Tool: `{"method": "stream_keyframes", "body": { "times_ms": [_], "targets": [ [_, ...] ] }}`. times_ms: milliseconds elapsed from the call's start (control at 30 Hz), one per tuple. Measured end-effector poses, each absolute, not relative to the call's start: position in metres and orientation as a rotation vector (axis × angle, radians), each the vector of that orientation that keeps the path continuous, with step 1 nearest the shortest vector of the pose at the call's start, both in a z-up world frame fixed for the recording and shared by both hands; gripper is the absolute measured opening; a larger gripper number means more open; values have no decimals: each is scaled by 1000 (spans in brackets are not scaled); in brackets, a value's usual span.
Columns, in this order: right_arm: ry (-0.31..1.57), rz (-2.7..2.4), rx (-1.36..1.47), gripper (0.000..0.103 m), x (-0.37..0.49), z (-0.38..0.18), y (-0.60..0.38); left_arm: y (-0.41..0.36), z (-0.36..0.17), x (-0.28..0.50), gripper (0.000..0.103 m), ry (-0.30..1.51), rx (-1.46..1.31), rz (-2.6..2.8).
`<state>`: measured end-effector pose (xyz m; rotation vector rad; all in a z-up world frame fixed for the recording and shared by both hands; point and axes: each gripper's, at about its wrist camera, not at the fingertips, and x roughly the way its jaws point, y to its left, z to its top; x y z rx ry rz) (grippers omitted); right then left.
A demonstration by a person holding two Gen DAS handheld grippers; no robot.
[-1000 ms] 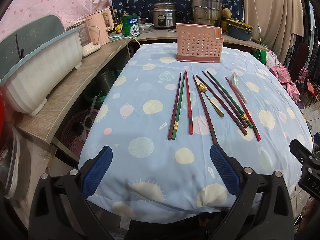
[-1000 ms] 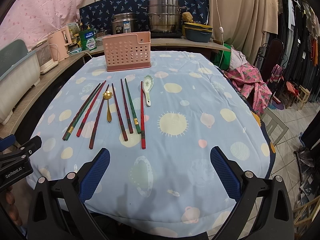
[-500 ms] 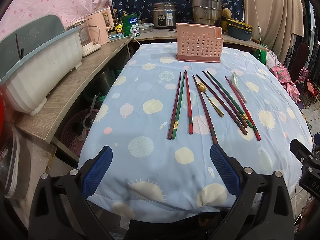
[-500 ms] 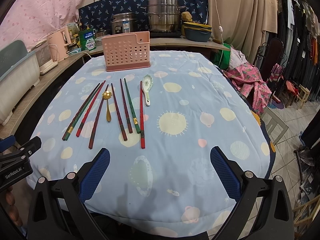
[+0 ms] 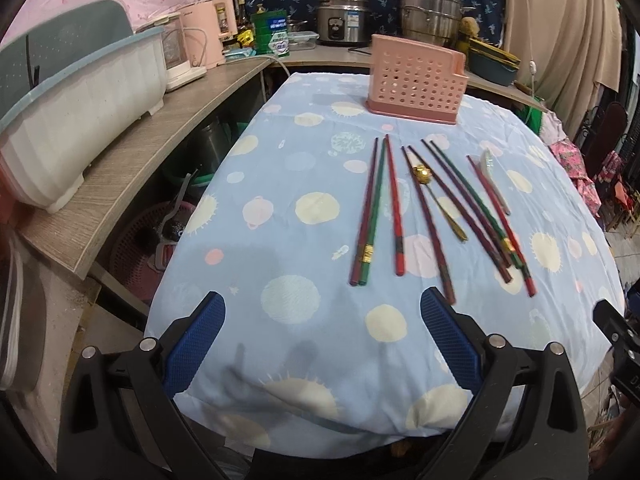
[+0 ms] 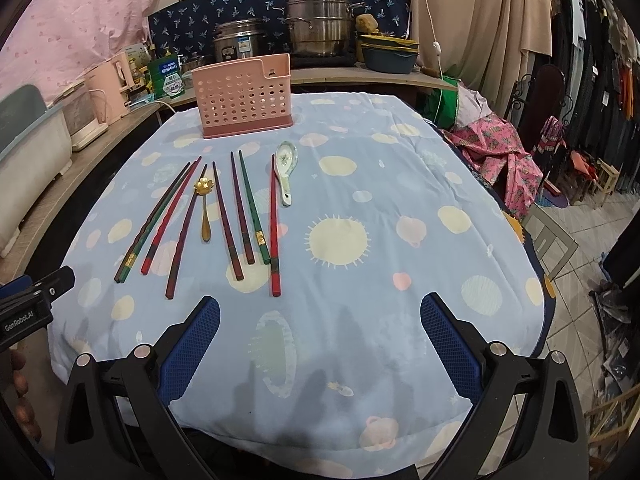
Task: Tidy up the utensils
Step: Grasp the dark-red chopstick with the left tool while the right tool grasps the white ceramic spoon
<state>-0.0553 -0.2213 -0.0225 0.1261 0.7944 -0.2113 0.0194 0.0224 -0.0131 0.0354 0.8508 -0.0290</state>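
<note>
Several red, maroon and green chopsticks [image 5: 395, 208] [image 6: 240, 208] lie side by side on the blue patterned tablecloth [image 5: 288, 248] [image 6: 400, 208]. Among them rests a small gold spoon [image 5: 438, 200] [image 6: 204, 208], and a white ceramic spoon [image 6: 286, 168] [image 5: 494, 180] lies at the right end. Behind them stands a pink perforated utensil holder [image 5: 416, 80] [image 6: 244, 98], upright. My left gripper [image 5: 320, 340] hangs open above the table's near edge, short of the chopstick ends. Likewise my right gripper [image 6: 320, 340] is open and holds nothing.
A wooden shelf [image 5: 120, 176] runs along the left with a white tub [image 5: 76, 120] and pink kettle [image 5: 212, 28]. Pots [image 6: 320, 24] and a rice cooker [image 6: 236, 44] stand on the counter behind. Clothes and a chair [image 6: 548, 92] crowd the right side.
Both wrist views have shifted slightly, the left one panning a little so the chopsticks sit further right. No utensil has moved and both grippers stay open.
</note>
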Motion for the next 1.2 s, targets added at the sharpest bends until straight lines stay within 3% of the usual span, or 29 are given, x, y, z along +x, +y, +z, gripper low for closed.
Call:
{"method": "stream_keyframes", "body": {
  "times_ms": [267, 400, 967, 1200],
  "targets": [
    [824, -216, 138, 96, -35, -35, -228, 27, -40, 64, 93, 887, 38, -7],
    [837, -217, 139, 96, -24, -40, -229, 26, -55, 83, 82, 920, 43, -21],
    [872, -206, 143, 96, 11, -54, -229, 23, -73, 109, 75, 952, 30, -52],
    [876, -204, 151, 96, 21, -57, -231, 25, -73, 106, 66, 969, 6, -58]
  ]
}}
